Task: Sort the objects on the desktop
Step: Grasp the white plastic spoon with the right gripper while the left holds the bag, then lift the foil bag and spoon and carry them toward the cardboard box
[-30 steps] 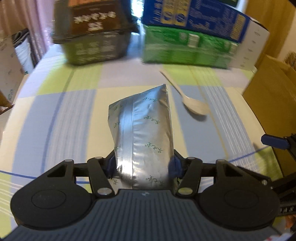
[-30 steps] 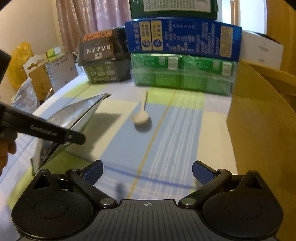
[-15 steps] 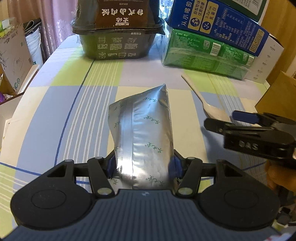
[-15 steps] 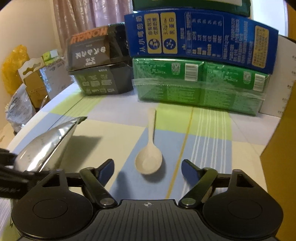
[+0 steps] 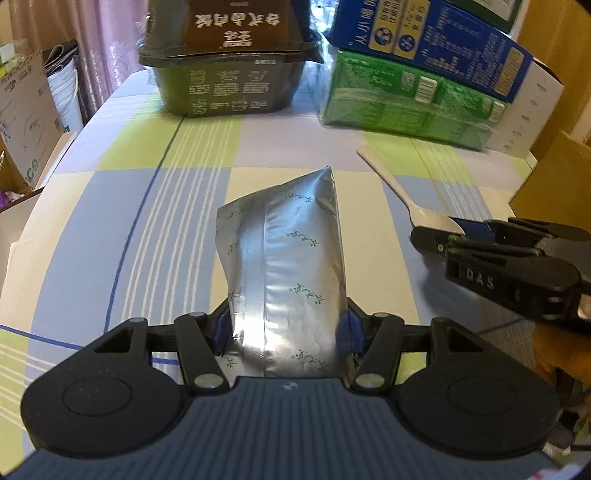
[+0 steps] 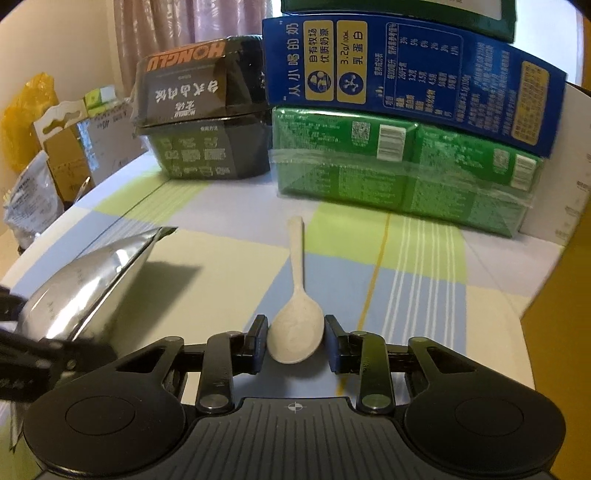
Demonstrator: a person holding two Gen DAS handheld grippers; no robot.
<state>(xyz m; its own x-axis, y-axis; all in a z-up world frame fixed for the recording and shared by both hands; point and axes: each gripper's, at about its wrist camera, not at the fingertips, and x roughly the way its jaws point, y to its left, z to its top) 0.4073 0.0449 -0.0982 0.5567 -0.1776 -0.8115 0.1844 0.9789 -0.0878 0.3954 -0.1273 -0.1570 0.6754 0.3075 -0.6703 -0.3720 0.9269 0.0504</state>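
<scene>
A silver foil pouch (image 5: pixel 284 251) is held above the striped tablecloth (image 5: pixel 147 221), and my left gripper (image 5: pixel 284 325) is shut on its lower end. In the right wrist view the pouch (image 6: pixel 85 284) hangs at the left. A pale plastic spoon (image 6: pixel 295 332) lies on the cloth with its handle pointing away. My right gripper (image 6: pixel 295 339) has its pads against both sides of the spoon's bowl. In the left wrist view the right gripper (image 5: pixel 443 232) reaches the spoon (image 5: pixel 391 181) from the right.
Along the back stand a black food box (image 5: pixel 229 85), a green carton pack (image 5: pixel 399 99) with a blue milk carton (image 5: pixel 424 33) on top, and a white box (image 5: pixel 532 107). A brown cardboard wall (image 6: pixel 561 295) rises at the right. Cardboard boxes (image 5: pixel 26 122) stand beyond the table's left edge.
My right gripper moved forward to the spoon, and its fingers narrowed from wide apart onto the bowl. The left gripper kept hold of the pouch and turned slightly left.
</scene>
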